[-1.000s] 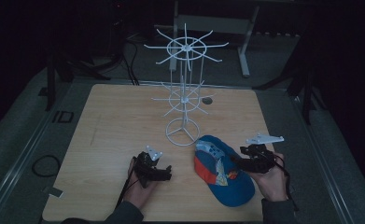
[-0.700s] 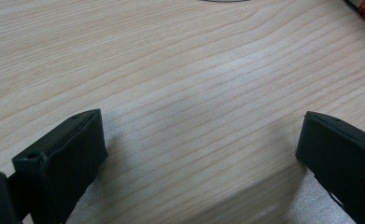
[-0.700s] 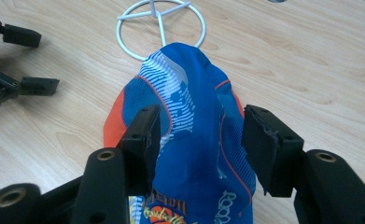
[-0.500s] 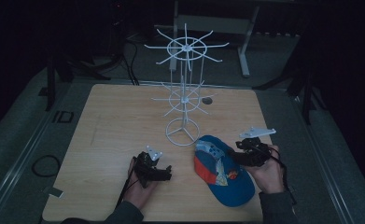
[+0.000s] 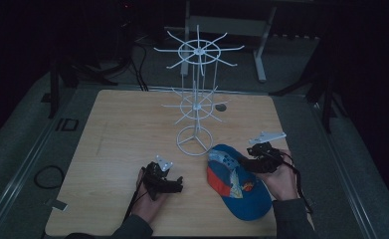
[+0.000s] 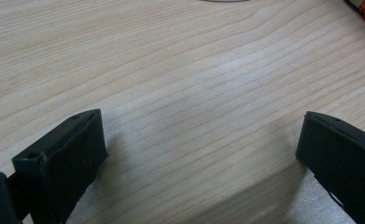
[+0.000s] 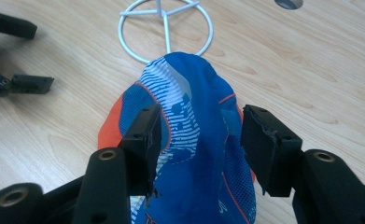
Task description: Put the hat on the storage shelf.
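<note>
On the table (image 5: 122, 134) we hold our right gripper (image 7: 199, 140) open astride the cap (image 7: 194, 154), just before the rack (image 5: 197, 104); our left gripper (image 6: 199, 154) gapes empty.

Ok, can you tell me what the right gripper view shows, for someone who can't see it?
Two black tongs stand open on either side of a raised fold of a blue and orange cap lying on a wooden table. Whether their pads touch it is unclear. Just beyond the cap is the white wire ring base of a stand.
</note>
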Available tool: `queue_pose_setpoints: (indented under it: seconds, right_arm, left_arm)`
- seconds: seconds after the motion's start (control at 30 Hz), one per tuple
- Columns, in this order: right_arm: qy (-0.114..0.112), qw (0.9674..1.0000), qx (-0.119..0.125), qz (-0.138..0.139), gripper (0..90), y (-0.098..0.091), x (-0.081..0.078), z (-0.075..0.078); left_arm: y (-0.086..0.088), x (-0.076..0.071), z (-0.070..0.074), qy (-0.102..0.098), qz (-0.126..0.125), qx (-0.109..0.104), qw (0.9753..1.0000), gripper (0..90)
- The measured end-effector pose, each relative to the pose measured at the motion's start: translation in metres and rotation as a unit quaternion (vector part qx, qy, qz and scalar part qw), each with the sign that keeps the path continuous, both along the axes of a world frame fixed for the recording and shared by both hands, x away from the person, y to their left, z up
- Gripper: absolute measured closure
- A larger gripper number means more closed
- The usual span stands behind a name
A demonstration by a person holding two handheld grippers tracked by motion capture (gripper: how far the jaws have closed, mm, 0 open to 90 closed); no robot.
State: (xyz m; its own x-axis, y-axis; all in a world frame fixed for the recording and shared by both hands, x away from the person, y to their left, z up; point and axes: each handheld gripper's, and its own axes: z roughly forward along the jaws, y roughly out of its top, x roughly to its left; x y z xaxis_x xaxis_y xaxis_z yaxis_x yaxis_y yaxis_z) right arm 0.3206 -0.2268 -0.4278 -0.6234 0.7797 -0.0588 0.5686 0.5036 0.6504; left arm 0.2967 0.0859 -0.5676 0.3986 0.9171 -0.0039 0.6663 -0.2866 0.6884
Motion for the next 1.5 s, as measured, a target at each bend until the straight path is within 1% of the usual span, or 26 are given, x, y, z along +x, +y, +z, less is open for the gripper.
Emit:
queue_pose_setpoints:
  seconds: [0.17,0.33,0.4,0.47,0.57,0.77,0.87,0.97,1.13,1.17,1.23,1.27,1.33,1.37,1.5]
  right_arm:
    - [0.002,0.9999,-0.009,0.009,46.8,0.004,0.004,-0.003]
    - [0.003,0.9997,-0.016,0.018,43.4,0.010,0.009,-0.005]
    - [0.006,0.9995,-0.022,0.022,42.3,0.012,0.011,-0.006]
    - [0.012,0.9993,-0.027,0.022,41.4,0.015,0.016,-0.008]
    - [0.016,0.9992,-0.031,0.021,40.9,0.016,0.019,-0.010]
    - [0.029,0.9987,-0.039,0.018,40.1,0.018,0.030,-0.016]
    - [0.024,0.9989,-0.038,0.016,40.1,0.019,0.036,-0.020]
    - [0.024,0.9986,-0.042,0.020,40.1,0.020,0.039,-0.022]
    - [0.031,0.9982,-0.047,0.022,40.1,0.025,0.044,-0.026]
    - [0.037,0.9978,-0.050,0.024,40.1,0.027,0.048,-0.030]
    - [0.041,0.9975,-0.052,0.023,40.1,0.028,0.049,-0.031]
    - [0.048,0.9970,-0.057,0.023,40.1,0.029,0.053,-0.034]
    - [0.050,0.9968,-0.058,0.022,40.1,0.029,0.054,-0.035]
    - [0.058,0.9963,-0.060,0.021,40.1,0.030,0.058,-0.038]
    - [0.073,0.9952,-0.062,0.020,41.8,0.030,0.063,-0.043]
  left_arm:
    - [0.000,0.000,0.000,0.000,0.000,0.000,1.0000,1.9]
    - [0.000,0.000,0.000,0.000,0.000,0.000,1.0000,1.9]
    - [0.000,0.000,0.000,0.000,0.000,0.000,1.0000,1.9]
    - [0.000,0.000,0.000,0.000,0.000,-0.001,1.0000,1.9]
    - [0.000,0.000,0.000,-0.001,0.000,0.000,1.0000,1.9]
    - [0.000,0.000,0.000,-0.001,0.000,0.000,1.0000,1.9]
    - [0.000,0.000,0.000,-0.001,0.001,-0.001,1.0000,1.9]
    - [0.000,0.000,0.000,-0.001,0.001,-0.001,1.0000,1.9]
    - [0.000,0.000,0.000,-0.001,0.001,-0.001,1.0000,1.9]
    - [0.000,0.000,0.000,-0.001,0.001,-0.001,1.0000,1.9]
    - [0.000,0.000,0.000,-0.001,0.000,0.000,1.0000,1.9]
    - [0.000,0.000,0.000,-0.001,0.000,0.000,1.0000,1.9]
    - [0.000,0.000,0.000,-0.001,0.000,0.000,1.0000,1.9]
    - [0.000,0.000,0.000,-0.001,0.001,-0.001,1.0000,1.9]
    - [0.000,0.000,0.000,-0.001,0.000,0.000,1.0000,1.9]
